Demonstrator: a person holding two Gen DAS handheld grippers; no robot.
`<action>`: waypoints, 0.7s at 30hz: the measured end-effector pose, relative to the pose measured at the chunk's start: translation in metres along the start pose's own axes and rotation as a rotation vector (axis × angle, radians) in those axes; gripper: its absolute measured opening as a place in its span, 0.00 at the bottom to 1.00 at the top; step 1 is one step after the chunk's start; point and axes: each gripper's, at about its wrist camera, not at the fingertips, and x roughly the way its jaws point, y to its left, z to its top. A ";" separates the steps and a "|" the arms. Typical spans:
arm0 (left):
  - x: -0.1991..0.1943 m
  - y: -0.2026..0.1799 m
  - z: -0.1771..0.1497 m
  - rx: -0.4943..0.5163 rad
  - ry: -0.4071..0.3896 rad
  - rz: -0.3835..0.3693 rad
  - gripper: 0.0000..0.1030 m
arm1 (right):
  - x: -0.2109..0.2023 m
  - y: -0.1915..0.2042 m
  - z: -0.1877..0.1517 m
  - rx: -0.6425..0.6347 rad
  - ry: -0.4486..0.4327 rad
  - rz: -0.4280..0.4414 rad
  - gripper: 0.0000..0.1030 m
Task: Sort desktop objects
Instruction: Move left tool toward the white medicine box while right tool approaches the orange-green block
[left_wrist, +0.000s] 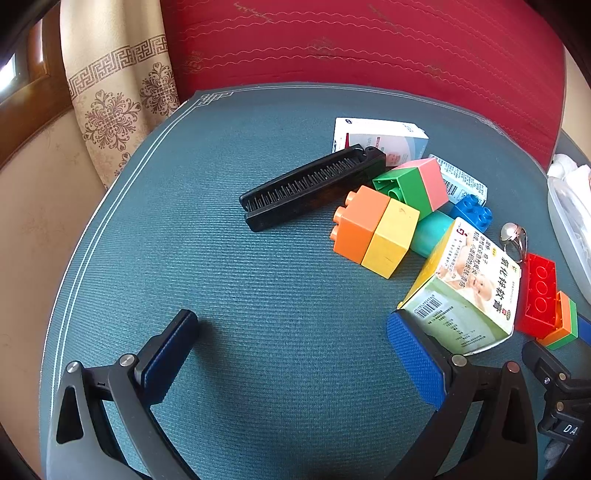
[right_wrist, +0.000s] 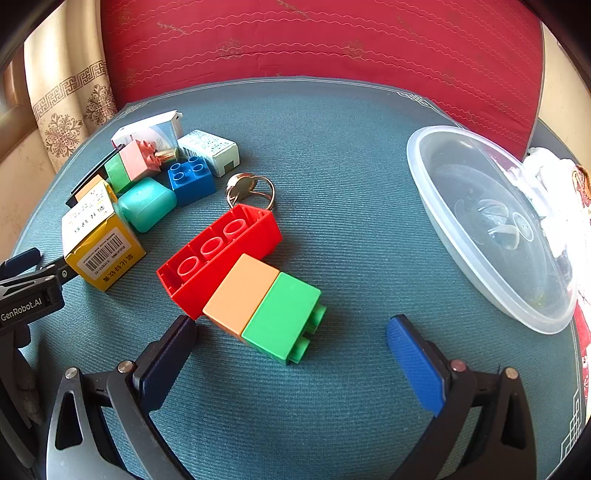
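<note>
Two grippers stand wide open and empty over the teal mat (right_wrist: 332, 147): left gripper (left_wrist: 291, 354) bottom centre of its view, right gripper (right_wrist: 291, 354) likewise. The clear bowl (right_wrist: 436, 206), right, probably awaits sorted pieces. The yellow box (right_wrist: 107, 258), red brick (right_wrist: 243, 240) and orange-green brick (right_wrist: 266, 306) lie clustered left of centre; the ring (right_wrist: 251, 188) lies above the red brick.

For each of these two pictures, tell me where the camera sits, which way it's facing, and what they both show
Left wrist: on the left gripper, angled down over the teal mat at the black comb and orange-yellow block; its open fingers show, the right gripper's finger at the right edge.
Right wrist: on the right gripper, angled down at the orange-green block and clear lid; its open fingers show, the left gripper at the left edge.
Shared: yellow medicine box, red brick, ring.
</note>
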 end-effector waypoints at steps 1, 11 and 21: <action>0.002 0.002 0.002 0.001 0.000 0.001 1.00 | 0.000 0.001 0.000 0.000 0.000 0.000 1.00; 0.001 0.002 0.001 0.002 -0.002 0.002 1.00 | -0.003 -0.001 -0.003 -0.075 0.020 0.063 1.00; -0.004 -0.001 -0.006 0.016 -0.001 -0.021 1.00 | -0.011 -0.004 -0.019 -0.161 0.032 0.107 1.00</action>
